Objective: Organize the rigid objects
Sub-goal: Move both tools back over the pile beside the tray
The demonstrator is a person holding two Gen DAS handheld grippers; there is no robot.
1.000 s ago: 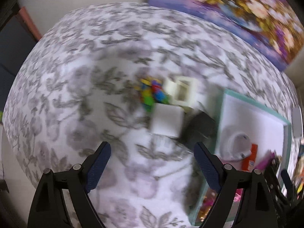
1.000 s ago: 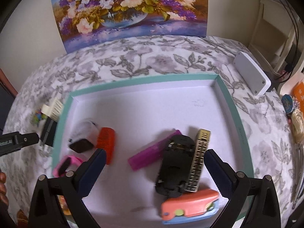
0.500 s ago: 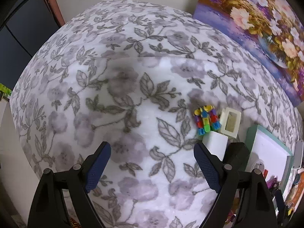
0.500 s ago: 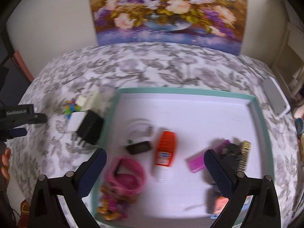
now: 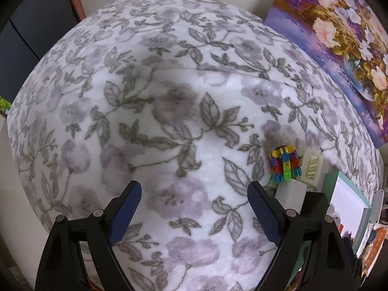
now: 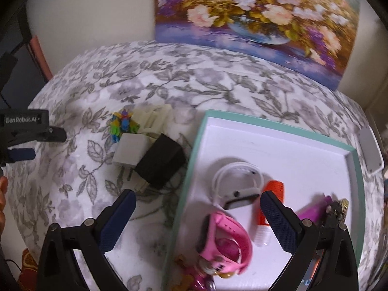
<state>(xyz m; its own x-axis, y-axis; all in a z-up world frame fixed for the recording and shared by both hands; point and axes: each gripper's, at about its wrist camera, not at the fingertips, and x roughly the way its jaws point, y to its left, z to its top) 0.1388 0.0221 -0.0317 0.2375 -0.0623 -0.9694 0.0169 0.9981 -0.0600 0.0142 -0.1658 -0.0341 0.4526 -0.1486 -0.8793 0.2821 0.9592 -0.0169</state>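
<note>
**Rigid objects lying partly in the tray, partly loose on the floral cloth**

Rigid objects are sitting in two groups. Nearest the right gripper (image 6: 197, 218), whose jaws are standing wide apart and holding nothing, a pink watch (image 6: 225, 240) is lying inside the teal-rimmed tray (image 6: 191, 169). Just beyond it a white wristband (image 6: 236, 181) is resting beside an orange-capped tube (image 6: 271, 194), with a purple stick (image 6: 312, 212) further right. Left of the tray, on the floral-covered bench (image 6: 169, 82), a black charger (image 6: 160, 161) is touching a white charger (image 6: 128, 152); behind them a colourful block toy (image 6: 122, 123) and a cream plastic piece (image 6: 155, 118) are lying close together.

The left gripper (image 5: 194, 208) is hanging over bare cloth, its jaws also wide open and empty, with the block toy (image 5: 285, 165) off to its right. A flower painting (image 6: 254, 21) is leaning against the wall at the back.
</note>
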